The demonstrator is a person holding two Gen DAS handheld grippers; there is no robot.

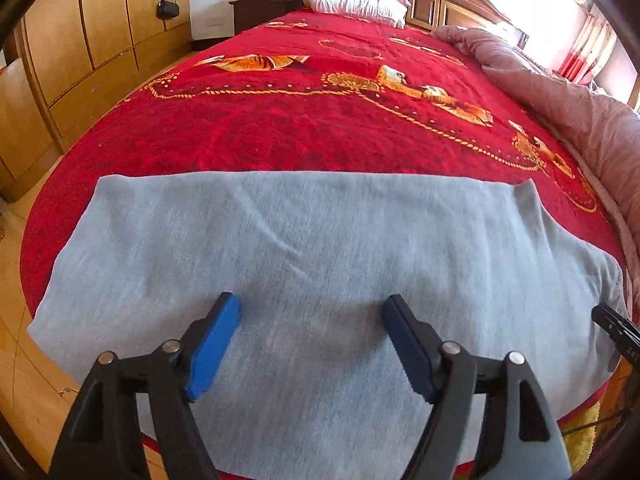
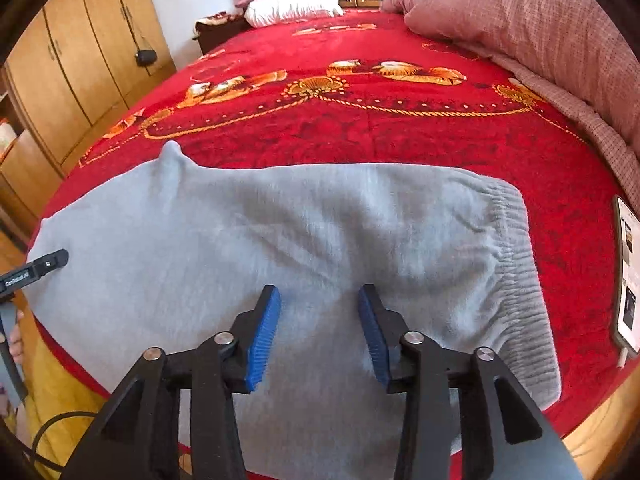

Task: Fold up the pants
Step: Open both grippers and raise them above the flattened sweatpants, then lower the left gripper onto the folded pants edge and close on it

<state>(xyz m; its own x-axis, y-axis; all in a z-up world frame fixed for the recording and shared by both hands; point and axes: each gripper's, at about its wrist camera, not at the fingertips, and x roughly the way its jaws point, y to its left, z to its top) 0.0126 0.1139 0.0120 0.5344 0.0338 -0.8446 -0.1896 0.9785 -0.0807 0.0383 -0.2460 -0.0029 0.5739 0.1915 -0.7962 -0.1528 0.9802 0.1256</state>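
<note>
Both grippers, left gripper [image 1: 311, 340] and right gripper [image 2: 319, 330], fingers spread wide, holding nothing, over grey pants [image 2: 248, 248] lying flat across the red bed [image 2: 360, 140], waistband [image 2: 520, 280] on right.

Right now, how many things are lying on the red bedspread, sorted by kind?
Pants: 1
Pillows: 2
Quilt: 1
Phone: 1
Total: 5
</note>
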